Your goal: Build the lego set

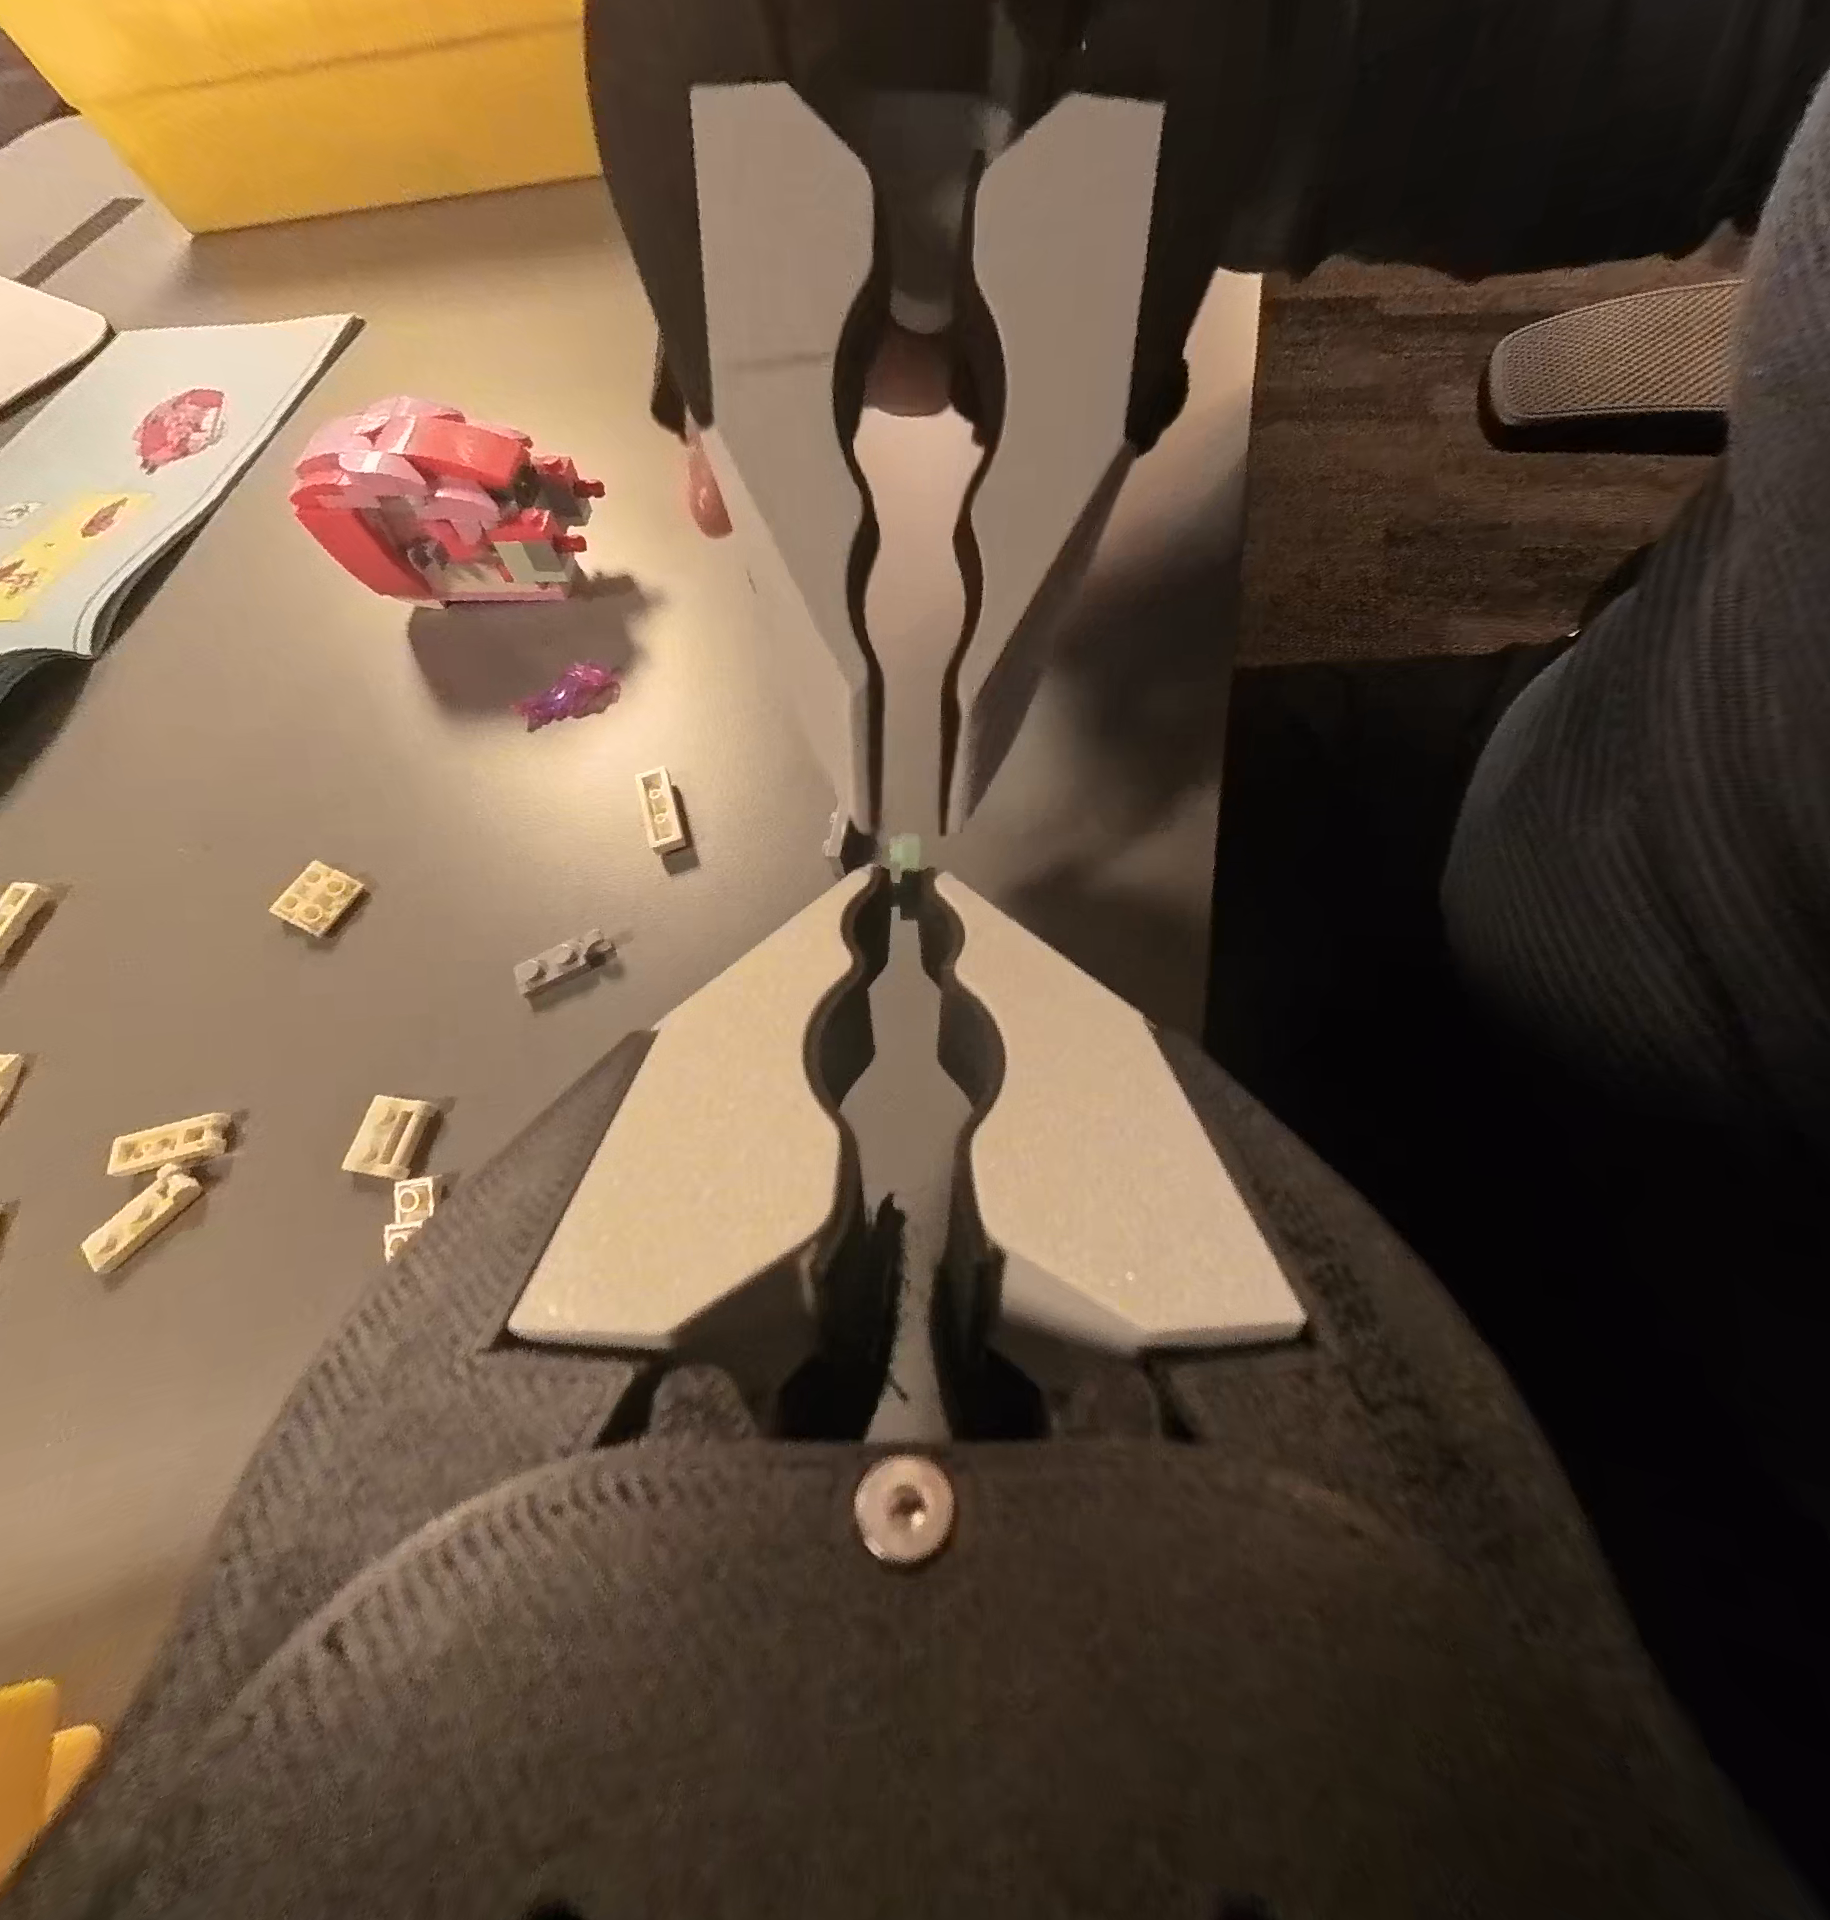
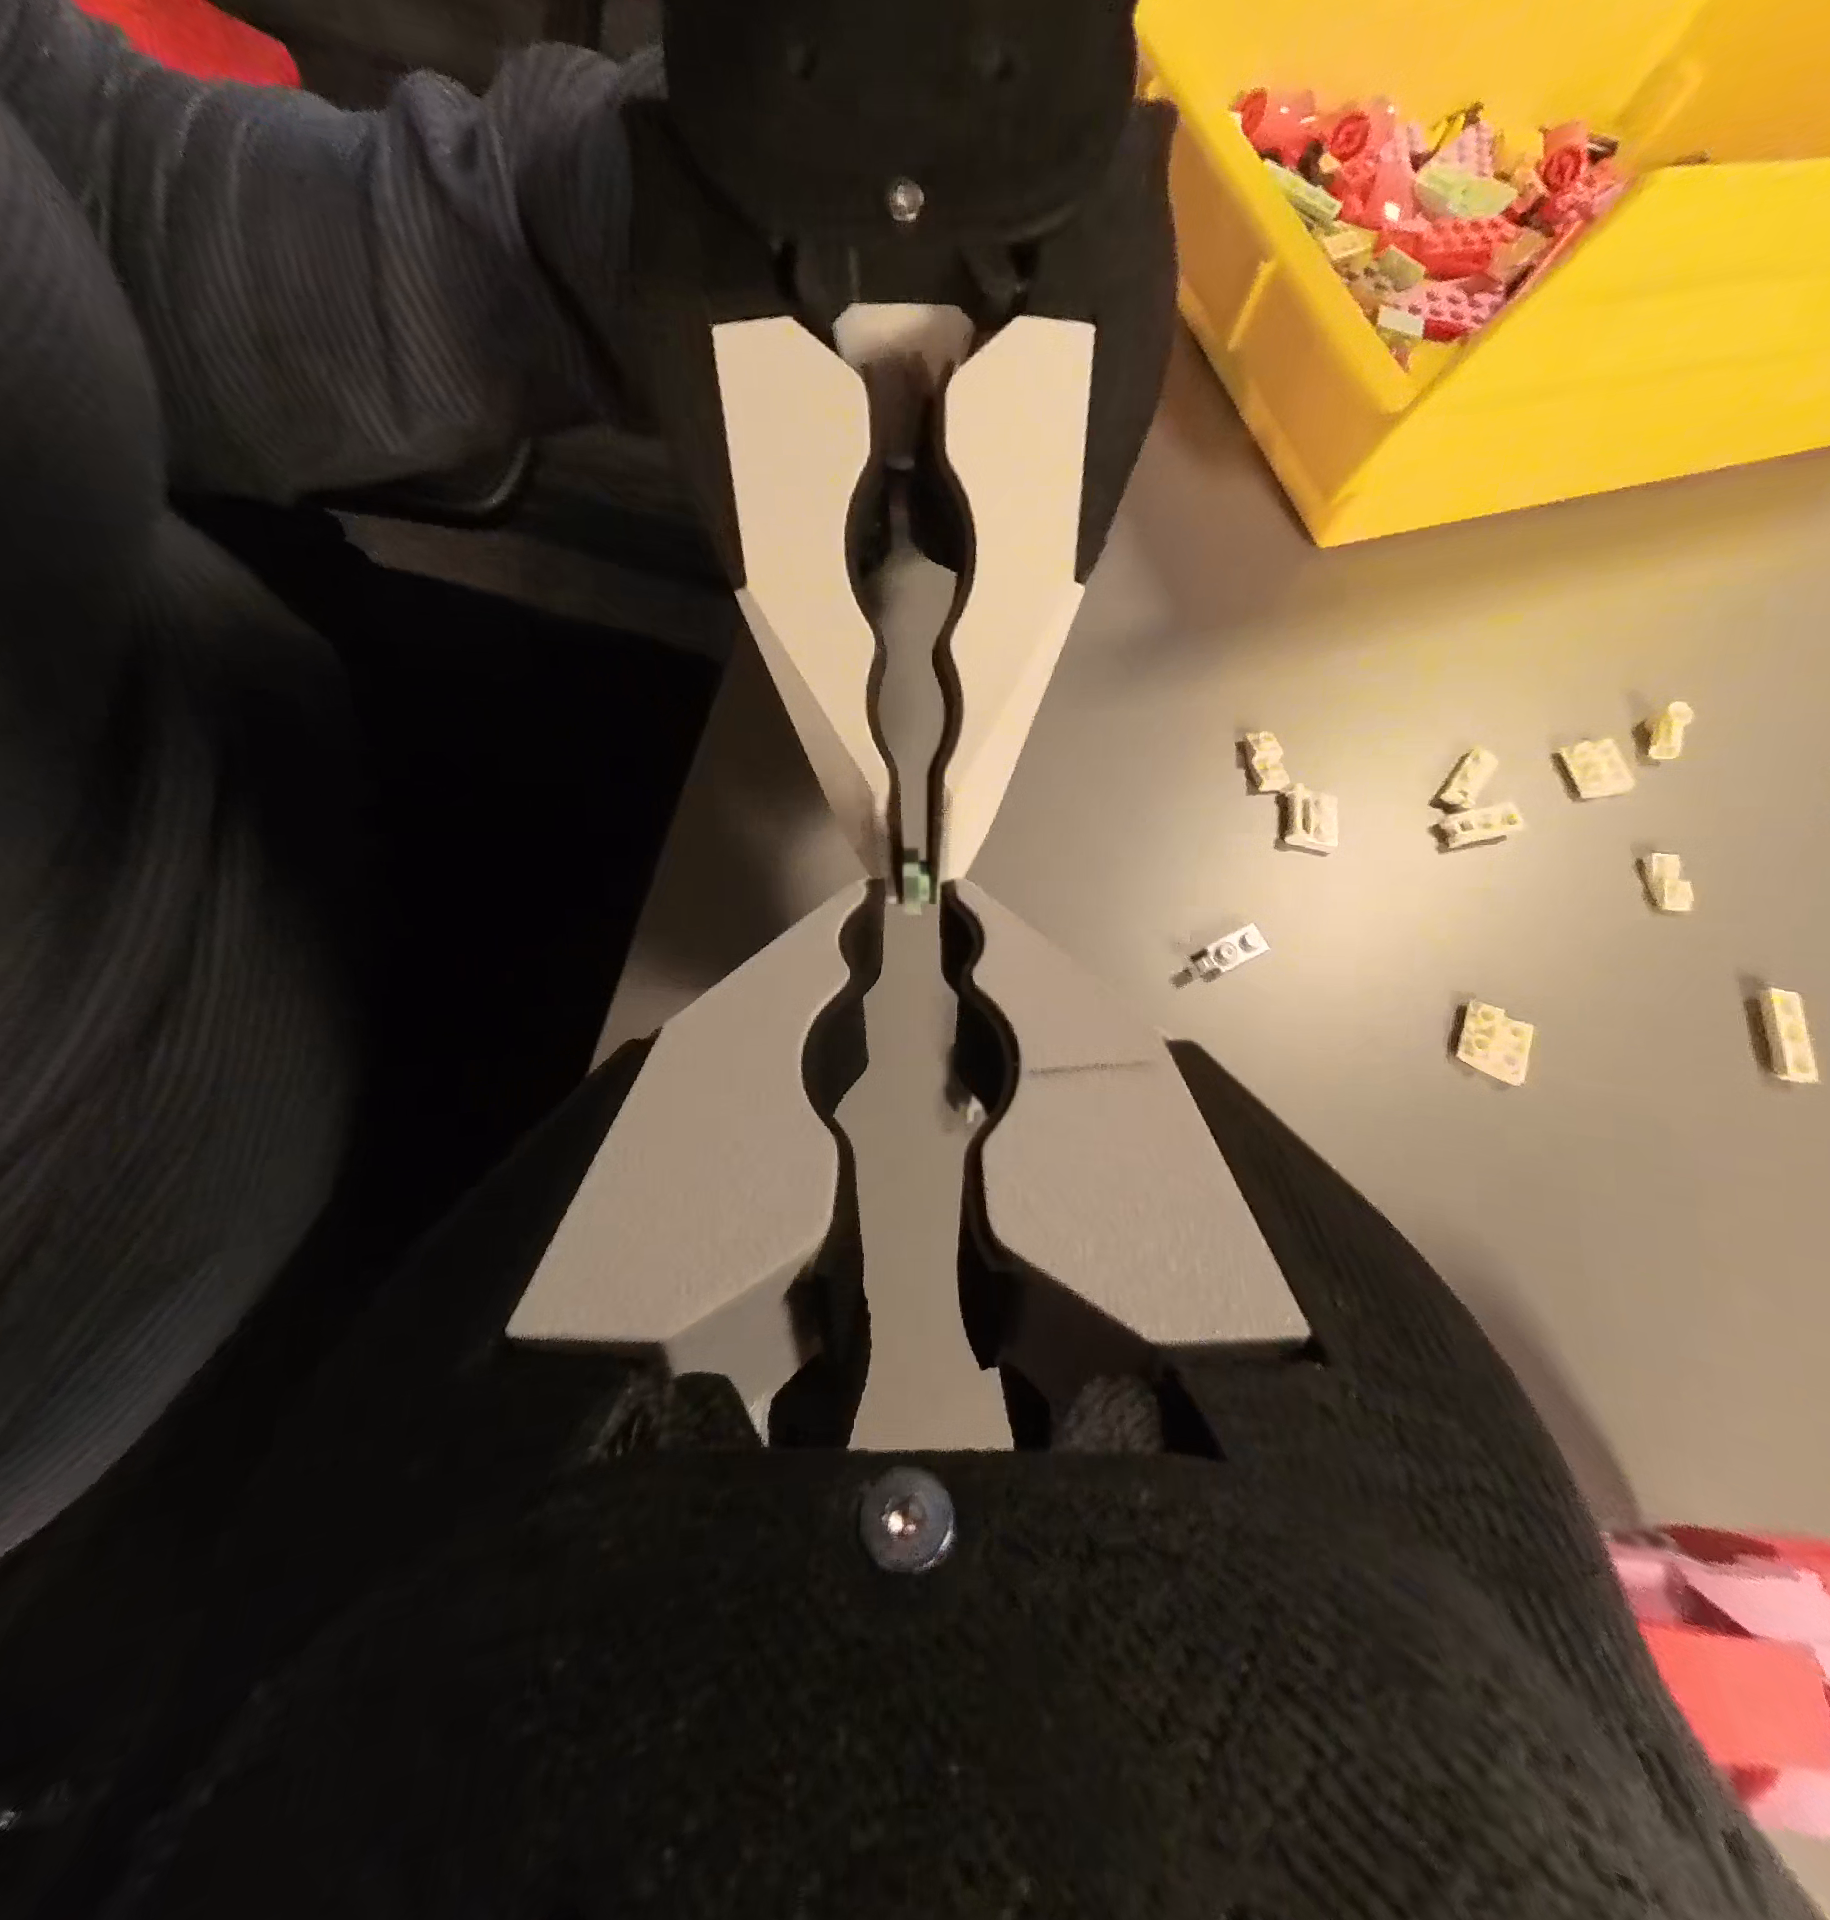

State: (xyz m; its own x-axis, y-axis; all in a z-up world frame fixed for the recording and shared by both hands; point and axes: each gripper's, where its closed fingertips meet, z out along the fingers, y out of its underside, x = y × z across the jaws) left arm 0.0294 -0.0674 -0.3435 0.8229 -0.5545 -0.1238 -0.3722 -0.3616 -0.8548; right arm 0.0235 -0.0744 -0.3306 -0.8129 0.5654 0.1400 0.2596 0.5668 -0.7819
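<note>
We see the two hand-held grippers tip to tip above the tabletop (image 1: pixel 267 810): the left hand-held gripper (image 1: pixel 906 883) has its jaws narrow on a small green brick piece (image 1: pixel 903 854), while the right hand-held gripper (image 2: pixel 911 896) stands slightly wider about the same piece, and we cannot tell whether its pads press. A partly built red-and-pink brick model (image 1: pixel 443 499) lies by an open instruction booklet (image 1: pixel 111 468), with tan plates (image 2: pixel 1493 1039) and a grey hinge plate (image 1: pixel 568 961) loose, so we judge assembly unfinished. The yellow bin (image 2: pixel 1565 395) holds mixed red, pink and green bricks.
</note>
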